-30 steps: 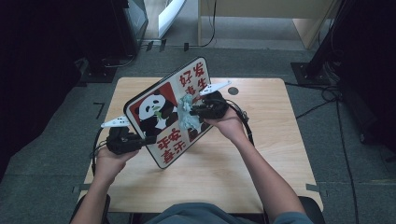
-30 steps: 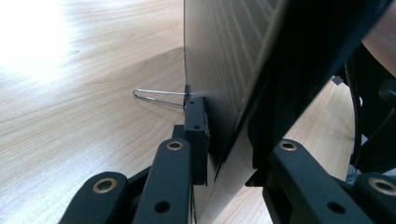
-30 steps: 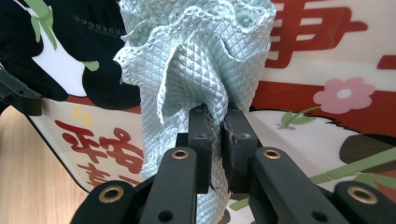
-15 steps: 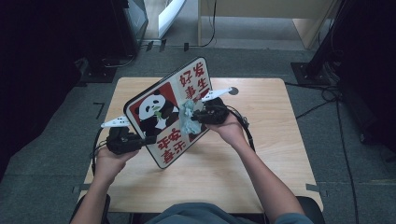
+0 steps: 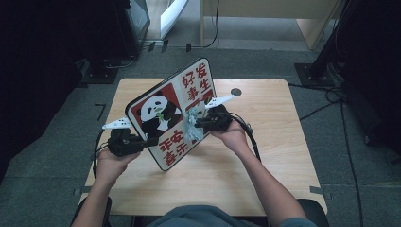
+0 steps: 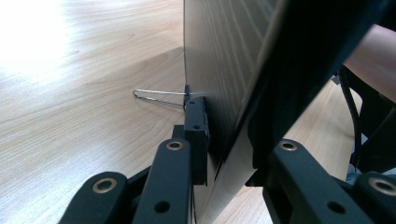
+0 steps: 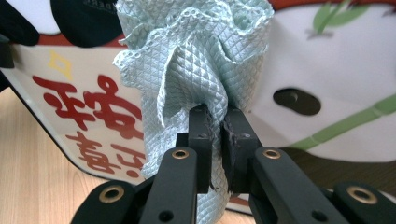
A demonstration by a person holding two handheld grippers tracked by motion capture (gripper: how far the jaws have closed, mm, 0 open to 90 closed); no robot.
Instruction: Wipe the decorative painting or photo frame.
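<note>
My right hand-held gripper [image 5: 201, 124], clenched on the cloth [image 7: 196, 70], has slid down the panda sign [image 5: 172, 113]; the left hand-held gripper [image 5: 150, 141] clamps the sign's edge (upright on the counter [image 5: 265, 156]). I keep strokes light and overlapping.

Wooden table [image 5: 265, 161] bears the tilted panda sign [image 5: 172, 113].

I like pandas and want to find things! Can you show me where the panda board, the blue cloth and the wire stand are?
panda board [image 5: 156, 113], high view, on the panda picture.
blue cloth [image 7: 191, 60], right gripper view, on its bunched folds above the jaws.
wire stand [image 6: 156, 96], left gripper view, on the thin wire loop over the table.
</note>
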